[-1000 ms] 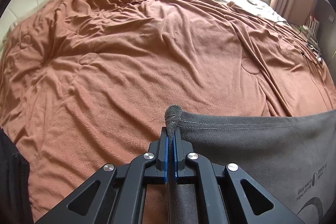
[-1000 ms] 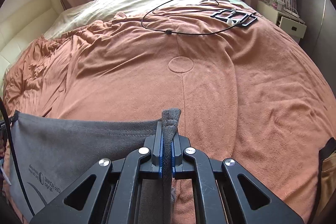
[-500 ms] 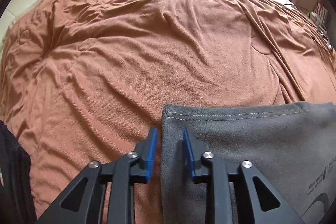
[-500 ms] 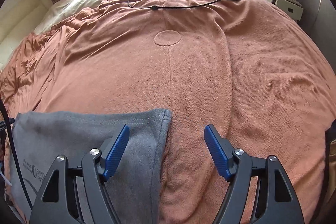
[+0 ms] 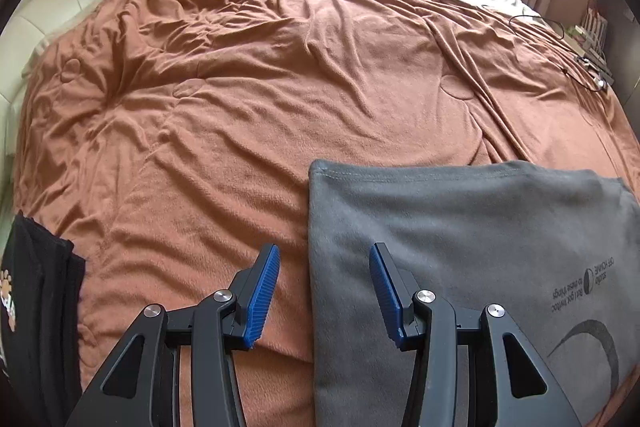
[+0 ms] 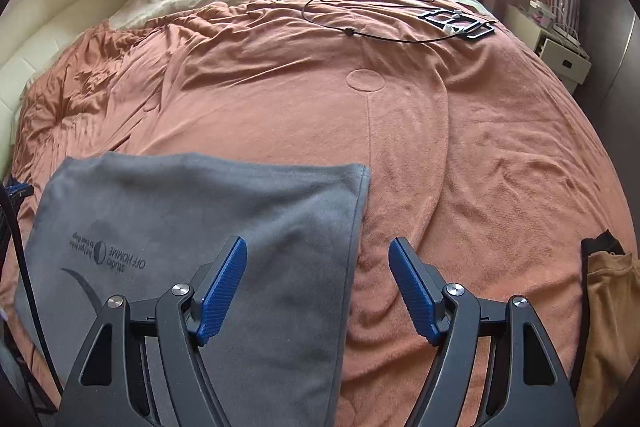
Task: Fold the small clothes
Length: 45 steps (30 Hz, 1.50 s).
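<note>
The grey T-shirt (image 5: 460, 247) lies flat on the rust-brown blanket (image 5: 280, 87), its stitched hem running across the far side and its print facing up. The left gripper (image 5: 324, 291) hangs above the shirt's left edge with its jaws opening, nothing pinched between them; the right gripper (image 6: 318, 287) stands wide and released over the right edge, also empty. The likeliest slip, as I judge it, is a pad catching the soft blanket together with the shirt's edge on the next pinch, so that the fold drags bedding along; a lopsided grasp would also skew the crease, since the fleece looks limp. Towards 12 o'clock the blanket is wrinkled but free, giving good room to carry a fold. A black garment (image 5: 36, 299) sits at 8 o'clock in the left view, a tan garment (image 6: 608, 307) at 4 o'clock in the right view, and a black cable (image 6: 372, 7) with a black frame (image 6: 460, 21) lies far off near 1 o'clock.
</note>
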Available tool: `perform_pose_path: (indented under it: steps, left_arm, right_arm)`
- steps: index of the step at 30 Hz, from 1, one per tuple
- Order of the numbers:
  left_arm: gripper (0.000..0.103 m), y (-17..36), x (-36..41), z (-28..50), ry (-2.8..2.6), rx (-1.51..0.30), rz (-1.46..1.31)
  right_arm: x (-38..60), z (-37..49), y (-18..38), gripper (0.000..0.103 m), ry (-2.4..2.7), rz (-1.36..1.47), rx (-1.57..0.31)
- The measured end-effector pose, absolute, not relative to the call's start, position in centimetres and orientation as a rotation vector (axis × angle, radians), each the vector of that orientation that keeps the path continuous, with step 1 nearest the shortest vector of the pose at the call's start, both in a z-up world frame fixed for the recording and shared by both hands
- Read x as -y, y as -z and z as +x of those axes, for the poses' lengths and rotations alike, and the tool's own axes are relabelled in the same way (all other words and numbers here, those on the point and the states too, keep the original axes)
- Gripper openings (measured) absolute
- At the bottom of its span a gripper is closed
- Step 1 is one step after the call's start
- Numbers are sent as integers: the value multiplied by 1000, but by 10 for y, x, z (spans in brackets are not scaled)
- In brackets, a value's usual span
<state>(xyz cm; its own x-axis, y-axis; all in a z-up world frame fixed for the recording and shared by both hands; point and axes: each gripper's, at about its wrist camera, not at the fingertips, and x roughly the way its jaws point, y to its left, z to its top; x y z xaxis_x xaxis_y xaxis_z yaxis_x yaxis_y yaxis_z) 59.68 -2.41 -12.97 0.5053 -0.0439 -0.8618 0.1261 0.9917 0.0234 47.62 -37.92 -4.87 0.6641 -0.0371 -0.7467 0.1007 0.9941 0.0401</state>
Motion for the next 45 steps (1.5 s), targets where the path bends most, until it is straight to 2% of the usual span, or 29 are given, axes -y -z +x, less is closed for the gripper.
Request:
perform_pose_path:
  steps: [12, 25, 36, 45]
  left_arm:
    - [49, 125, 37, 522, 175, -1025, 115]
    - [49, 155, 41, 428, 214, -1055, 136]
    - [49, 174, 31, 379, 158, -1045, 153]
    - [49, 182, 0, 354, 111, -1045, 44]
  right_arm:
    - [347, 410, 58, 68, 8, 26, -869]
    - [331, 358, 90, 68, -7, -16, -922]
    - [335, 319, 117, 68, 42, 12, -968]
    - [344, 297, 118, 67, 53, 54, -989]
